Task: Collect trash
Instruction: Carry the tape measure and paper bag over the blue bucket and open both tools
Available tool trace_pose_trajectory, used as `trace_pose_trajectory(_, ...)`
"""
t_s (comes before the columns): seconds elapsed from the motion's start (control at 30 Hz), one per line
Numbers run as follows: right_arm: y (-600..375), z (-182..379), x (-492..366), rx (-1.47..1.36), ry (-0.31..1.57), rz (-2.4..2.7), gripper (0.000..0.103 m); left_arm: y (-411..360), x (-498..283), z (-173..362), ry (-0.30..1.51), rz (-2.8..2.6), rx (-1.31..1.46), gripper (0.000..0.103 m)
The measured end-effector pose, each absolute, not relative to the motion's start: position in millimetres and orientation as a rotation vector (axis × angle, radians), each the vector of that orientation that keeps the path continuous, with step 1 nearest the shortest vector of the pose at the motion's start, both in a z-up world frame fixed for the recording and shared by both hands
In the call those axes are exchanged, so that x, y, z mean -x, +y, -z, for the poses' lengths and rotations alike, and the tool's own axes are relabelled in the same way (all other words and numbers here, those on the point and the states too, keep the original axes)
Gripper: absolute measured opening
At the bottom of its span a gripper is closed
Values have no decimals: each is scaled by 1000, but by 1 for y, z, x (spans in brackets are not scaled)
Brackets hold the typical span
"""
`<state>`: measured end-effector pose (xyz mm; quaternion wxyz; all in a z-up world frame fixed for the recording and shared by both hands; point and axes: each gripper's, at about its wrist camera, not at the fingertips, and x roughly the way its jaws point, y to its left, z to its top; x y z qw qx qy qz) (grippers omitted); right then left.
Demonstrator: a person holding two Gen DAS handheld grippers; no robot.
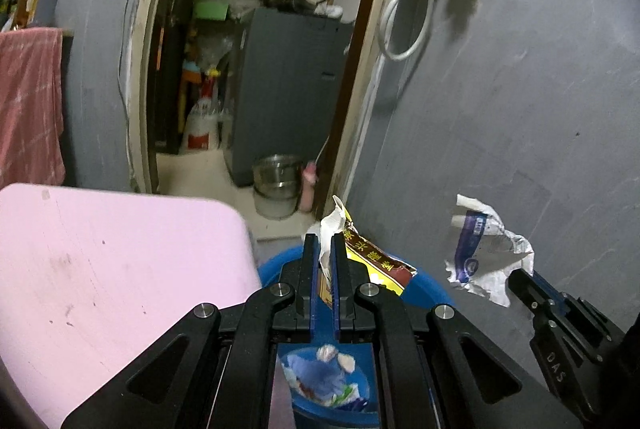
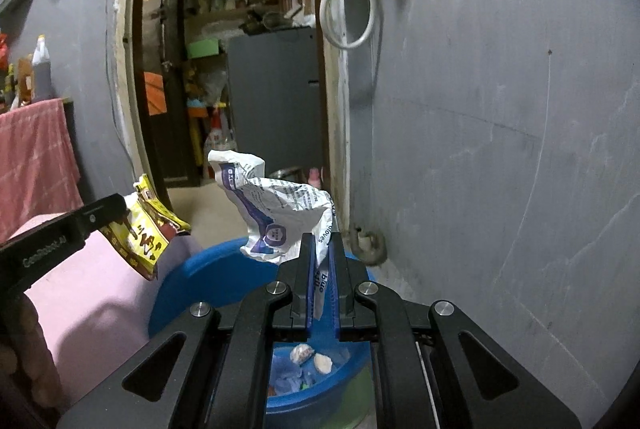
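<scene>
Holding crumpled trash [image 1: 334, 369] | blue bin [image 2: 208, 277] | beside pink stool [image 1: 100, 269]

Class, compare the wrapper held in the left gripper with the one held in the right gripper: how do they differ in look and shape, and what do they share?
The yellow wrapper in the left gripper is yellow and dark red with bold print; the white wrapper in the right gripper is white with purple-blue print. The yellow wrapper hangs fairly flat; the white wrapper is crumpled and puffed. Both are pinched between shut fingers above the blue bin.
</scene>
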<state>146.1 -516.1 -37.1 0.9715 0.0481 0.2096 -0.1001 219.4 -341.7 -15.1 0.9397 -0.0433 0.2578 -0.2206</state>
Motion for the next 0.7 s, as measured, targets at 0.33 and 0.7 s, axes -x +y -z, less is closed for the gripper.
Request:
trace_pose_trajectory(0.33,-519,51,-158,-122,511,170,5,-357,-226,44,673,458,21,4)
trace_pose_trajectory(0.7,-523,54,-163,-154,563,146,7,-358,-230,52,722,443,8,8)
